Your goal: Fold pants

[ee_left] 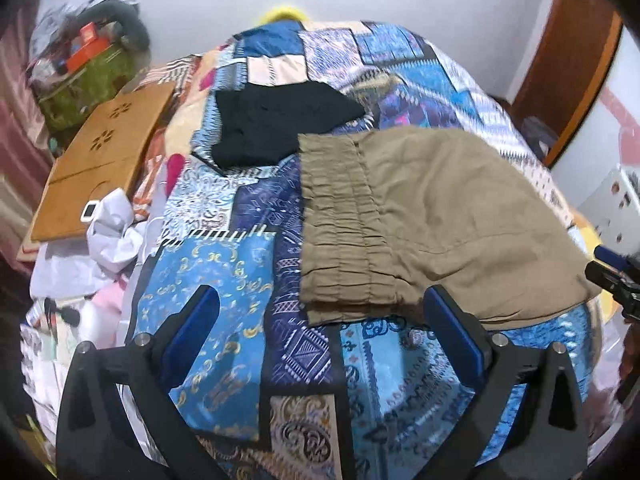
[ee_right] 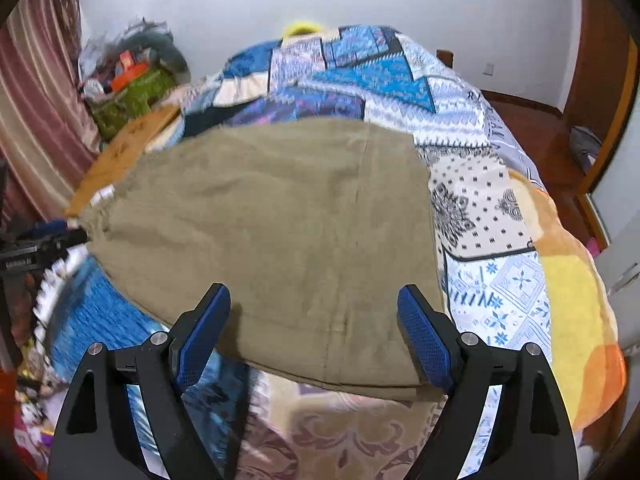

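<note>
Left tongs [ee_left: 320, 312] apart | right tongs [ee_right: 314, 308] apart | khaki pants [ee_left: 420, 220] folded flat, gathered waistband showing

Left tool [ee_left: 320, 308] agape, right tool [ee_right: 314, 304] agape

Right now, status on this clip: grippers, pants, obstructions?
Left gripper open, empty. Right gripper open, empty. Khaki pants lie folded flat on the bedspread. Black garment lies beyond the waistband, apart.

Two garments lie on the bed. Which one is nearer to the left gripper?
The khaki pants, with the gathered waistband, lie just ahead of the open left gripper. The black garment lies farther back on the patchwork bedspread.
</note>
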A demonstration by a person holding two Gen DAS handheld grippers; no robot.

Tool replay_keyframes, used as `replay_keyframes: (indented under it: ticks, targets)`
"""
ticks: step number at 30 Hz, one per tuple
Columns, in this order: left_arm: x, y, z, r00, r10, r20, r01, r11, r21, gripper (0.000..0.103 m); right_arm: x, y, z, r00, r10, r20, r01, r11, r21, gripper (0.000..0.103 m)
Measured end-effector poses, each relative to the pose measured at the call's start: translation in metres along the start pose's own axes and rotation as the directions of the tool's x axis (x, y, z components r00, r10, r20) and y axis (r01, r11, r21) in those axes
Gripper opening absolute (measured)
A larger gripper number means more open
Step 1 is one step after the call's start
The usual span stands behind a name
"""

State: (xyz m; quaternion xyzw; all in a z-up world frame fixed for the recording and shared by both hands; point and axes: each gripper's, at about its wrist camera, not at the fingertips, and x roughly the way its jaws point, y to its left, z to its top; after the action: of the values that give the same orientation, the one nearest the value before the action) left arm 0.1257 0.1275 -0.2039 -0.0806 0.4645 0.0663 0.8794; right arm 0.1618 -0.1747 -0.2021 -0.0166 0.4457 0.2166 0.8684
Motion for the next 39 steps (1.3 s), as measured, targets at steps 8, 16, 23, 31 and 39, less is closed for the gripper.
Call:
replay_keyframes:
  ticks: [8, 16, 23, 31, 39]
  targets:
    - [-0.004, 0.0, -0.011, 0.973, -0.223, -0.061, 0.215, 0.969, -0.125, 0.103, 0.003, 0.029, 0.021, 0.996, 0.048, 0.081, -0.047, 0.999, -0.01, 0.083]
    - [0.022, -0.013, -0.019, 0.919, -0.374, -0.124, 0.346, 0.917, -0.199, 0.103, 0.038, 0.051, 0.002, 1.0, -0.014, 0.022, 0.017, 0.991, -0.131, 0.084]
    - [0.048, -0.005, 0.001, 0.858, -0.506, -0.09, 0.453, 0.828, -0.331, 0.103, 0.041, 0.049, 0.0, 1.0, 0.02, 0.003, -0.02, 0.991, -0.131, 0.086]
    - [0.048, -0.021, 0.02, 0.98, -0.195, -0.043, 0.177, 0.947, -0.267, 0.039, 0.039, 0.049, -0.003, 0.999, 0.044, 0.006, -0.043, 0.99, -0.134, 0.086]
    - [-0.019, -0.06, 0.023, 0.96, 0.175, 0.217, -0.193, 0.979, 0.06, 0.029, 0.013, 0.018, 0.01, 0.988, 0.148, 0.039, -0.15, 0.988, 0.049, 0.082]
